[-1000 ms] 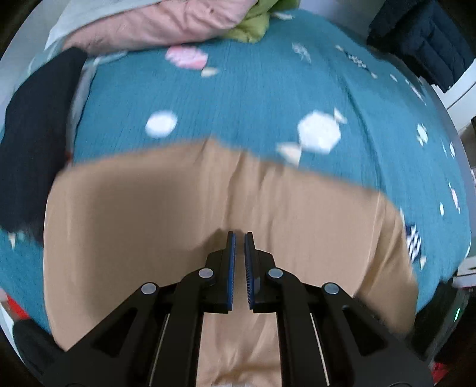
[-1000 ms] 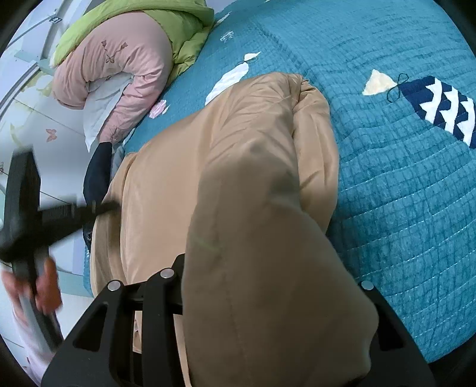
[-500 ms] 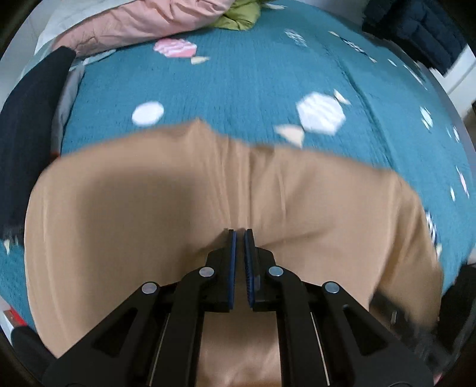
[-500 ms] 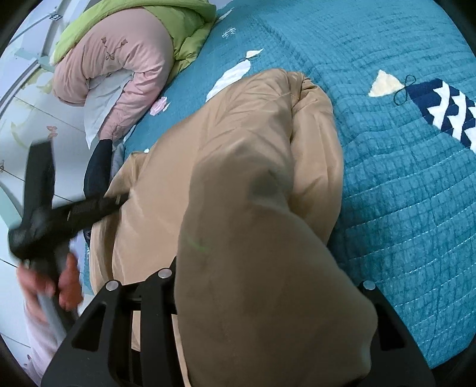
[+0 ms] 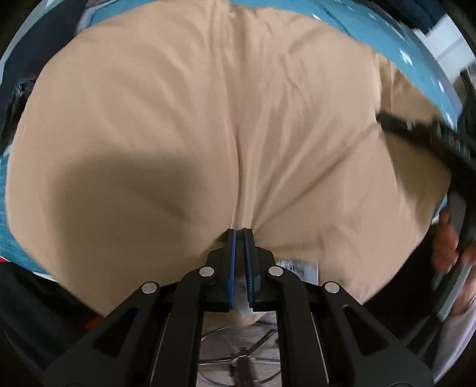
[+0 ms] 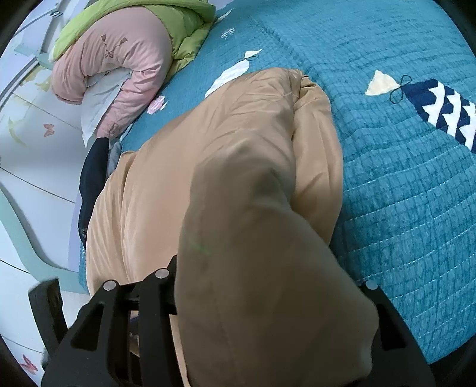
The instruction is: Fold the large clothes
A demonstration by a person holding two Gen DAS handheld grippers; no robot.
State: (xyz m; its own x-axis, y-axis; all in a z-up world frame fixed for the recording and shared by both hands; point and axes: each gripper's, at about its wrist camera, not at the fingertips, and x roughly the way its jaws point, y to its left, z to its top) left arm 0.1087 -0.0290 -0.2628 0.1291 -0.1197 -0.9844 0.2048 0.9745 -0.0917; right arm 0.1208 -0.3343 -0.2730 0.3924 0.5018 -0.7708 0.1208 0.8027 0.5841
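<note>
tan, smooth, slightly shiny fabric is filling most of both views: a large padded tan garment (image 5: pixel 184 125) is lying spread over a teal quilted bedspread (image 6: pixel 401 208) that is carrying white and navy patchwork shapes. in the left wrist view the left gripper (image 5: pixel 240 235) is pointing down at the garment's near edge, its blue-lined jaws standing almost together and pinching a thin fold of the tan cloth, with creases fanning out from the pinch point; a small white care label (image 5: pixel 297 266) is showing just beside the jaws, and the gripper's shadow is falling on the cloth to the left. at the right edge of that view the right gripper (image 5: pixel 422 131) is appearing as a blurred black shape held by a hand (image 5: pixel 449 241). in the right wrist view a thick bunched roll of the tan garment is draping over the fingers and hiding the tips, so i cannot tell from the picture alone whether the pads are pressing; the jaws are standing about half apart around the bulk of cloth. at the far corner of the bed a pink padded coat (image 6: pixel 119 65) and a lime green jacket (image 6: pixel 166 20) are lying heaped together, and a dark navy garment (image 6: pixel 92 181) is lying along the bed's left edge, touching the tan one
</note>
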